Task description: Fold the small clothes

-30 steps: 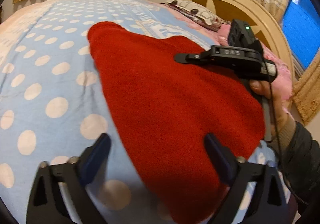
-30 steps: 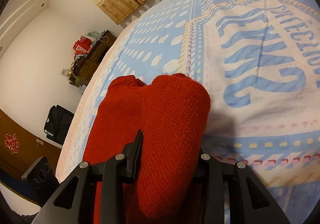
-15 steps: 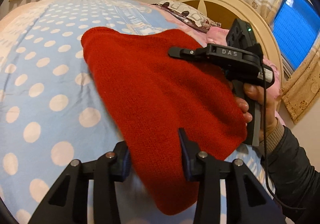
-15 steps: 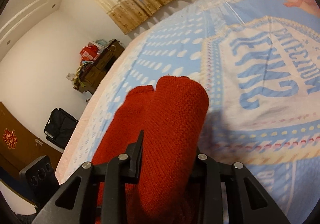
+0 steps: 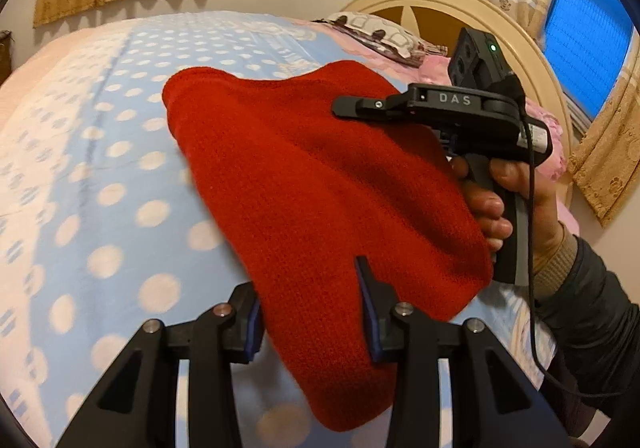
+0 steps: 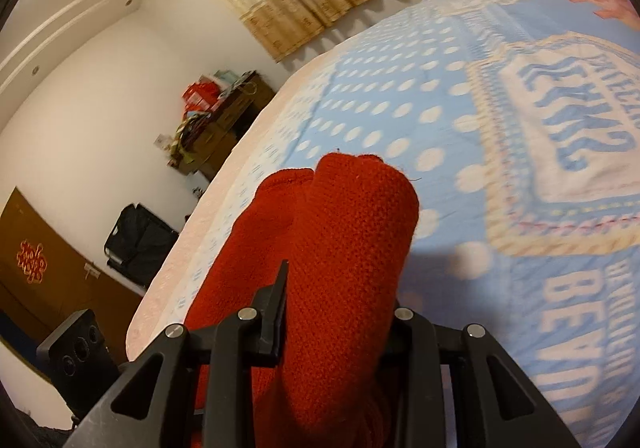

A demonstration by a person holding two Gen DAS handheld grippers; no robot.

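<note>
A red knitted garment [image 5: 320,187] hangs lifted between both grippers above the blue dotted bedspread [image 5: 100,187]. My left gripper [image 5: 310,312] is shut on its near edge, blue pads pressed into the knit. In the same view a hand holds my right gripper [image 5: 348,107] at the garment's far right edge. In the right wrist view that right gripper [image 6: 340,308] is shut on a thick folded roll of the red garment [image 6: 360,215], which hides its right finger. The far end of the cloth still rests on the bedspread [image 6: 520,127].
A cream headboard [image 5: 440,3] and a patterned pillow [image 5: 376,31] stand at the bed's far end, with a window [image 5: 580,39] to the right. Beyond the bed's left edge are a cluttered brown cabinet [image 6: 224,127] and a black bag [image 6: 136,244].
My left gripper went from wide open to shut on the garment's near edge. Both grippers rose and drew the red cloth up off the bedspread.
</note>
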